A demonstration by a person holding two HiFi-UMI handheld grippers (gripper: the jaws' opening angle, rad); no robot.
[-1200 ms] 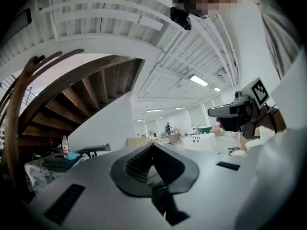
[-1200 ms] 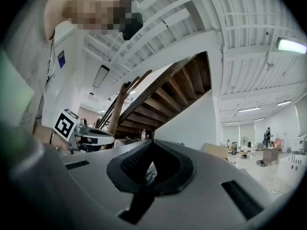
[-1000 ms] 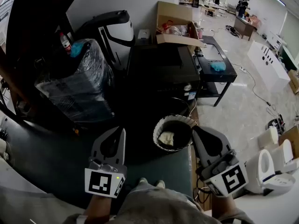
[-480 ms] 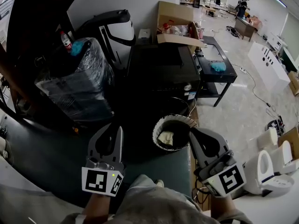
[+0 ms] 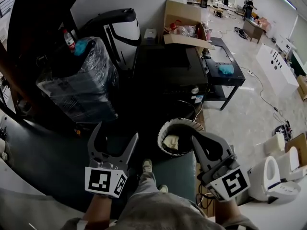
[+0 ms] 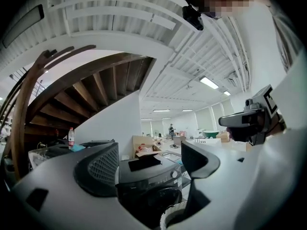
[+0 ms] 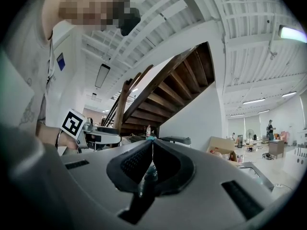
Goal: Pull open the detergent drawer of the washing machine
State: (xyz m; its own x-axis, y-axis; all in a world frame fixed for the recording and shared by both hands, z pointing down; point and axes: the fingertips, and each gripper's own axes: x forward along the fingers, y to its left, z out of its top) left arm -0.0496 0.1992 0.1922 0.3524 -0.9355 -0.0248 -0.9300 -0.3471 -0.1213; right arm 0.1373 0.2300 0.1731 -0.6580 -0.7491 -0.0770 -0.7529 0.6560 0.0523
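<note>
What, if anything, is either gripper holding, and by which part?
Nothing. On the left gripper the jaws are opening with nothing between; the right gripper is shut, empty.

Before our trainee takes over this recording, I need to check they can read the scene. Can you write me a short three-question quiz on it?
1. True or false: the right gripper has its jaws together with nothing between them.
2. Which gripper has its jaws apart?
A. the left gripper
B. the right gripper
C. both
3. Name the round thing on the floor between the two grippers and the washing machine.

Key
1. True.
2. A. Its jaws are opening, with nothing between them.
3. The wastebasket.
</note>
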